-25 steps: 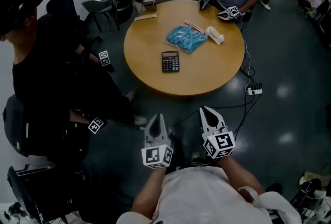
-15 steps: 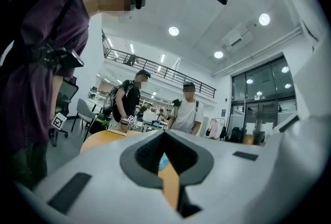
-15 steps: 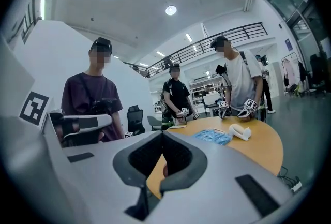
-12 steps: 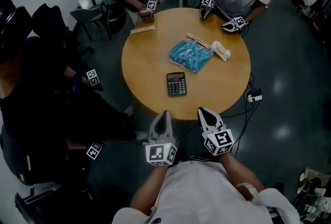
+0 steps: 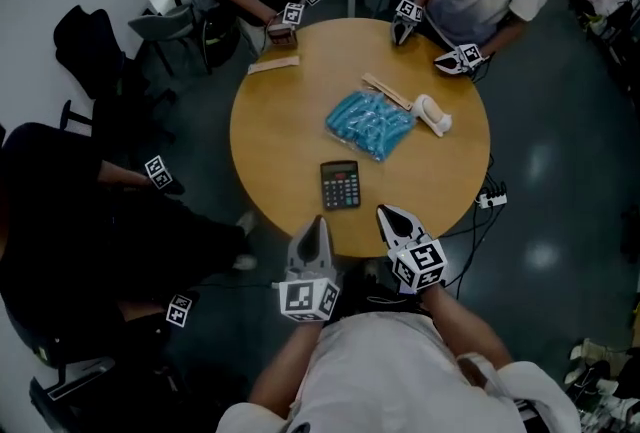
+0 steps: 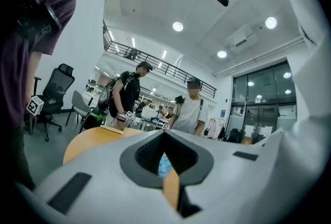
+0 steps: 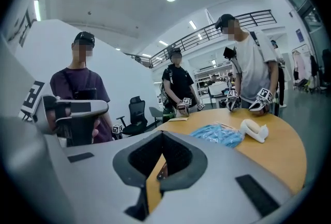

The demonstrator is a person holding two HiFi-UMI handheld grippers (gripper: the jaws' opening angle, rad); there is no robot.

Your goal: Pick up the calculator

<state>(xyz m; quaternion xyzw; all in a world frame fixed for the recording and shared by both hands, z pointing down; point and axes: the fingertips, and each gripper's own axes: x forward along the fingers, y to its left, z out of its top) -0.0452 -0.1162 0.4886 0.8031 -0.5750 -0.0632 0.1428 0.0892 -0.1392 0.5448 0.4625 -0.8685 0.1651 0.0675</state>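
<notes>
Round wooden table bears the calculator close to its near edge, long axis running away from the person, just ahead of and between the left gripper and right gripper, both with jaws pressed together and empty, the left seemingly a touch nearer.

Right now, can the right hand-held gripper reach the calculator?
Probably yes. The calculator lies near the table's close edge, just ahead of the right hand-held gripper, with nothing between them. Its jaws are shut, so they'd need opening first.
</notes>
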